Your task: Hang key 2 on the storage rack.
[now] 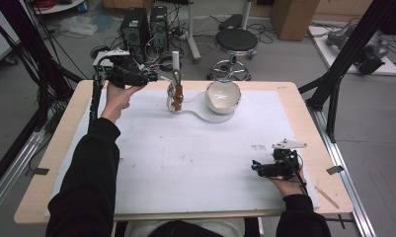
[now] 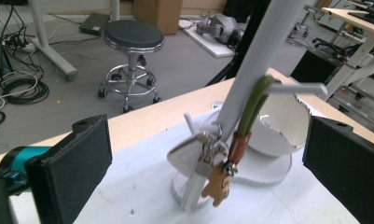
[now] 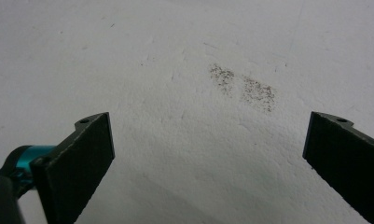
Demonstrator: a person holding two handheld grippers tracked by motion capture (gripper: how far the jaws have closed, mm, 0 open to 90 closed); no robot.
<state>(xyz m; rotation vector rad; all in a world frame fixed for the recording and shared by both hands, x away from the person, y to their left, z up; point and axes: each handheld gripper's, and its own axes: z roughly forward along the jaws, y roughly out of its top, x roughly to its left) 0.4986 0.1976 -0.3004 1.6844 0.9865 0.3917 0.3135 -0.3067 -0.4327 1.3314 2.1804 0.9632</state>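
Note:
A white stand (image 1: 175,60) rises at the back middle of the table, its post (image 2: 254,70) leaning in the left gripper view. From its hook hangs a bunch of keys (image 2: 204,156) on a green cord (image 2: 252,106), with a small brown charm (image 2: 217,184); the bunch (image 1: 176,95) hangs free. A white bowl (image 1: 223,96) sits just right of it. My left gripper (image 1: 152,77) is held level to the left of the stand, open, jaws wide on either side of the keys (image 2: 208,127) without touching. My right gripper (image 1: 256,167) rests open low over the mat (image 3: 210,122), nothing between its jaws.
A white mat (image 1: 195,158) covers most of the wooden table (image 1: 304,113). A dark smudge (image 3: 243,86) marks the mat ahead of the right gripper. Behind the table stand a black stool (image 1: 236,42) and computer towers (image 1: 136,27). Black frame struts (image 1: 334,94) rise at right.

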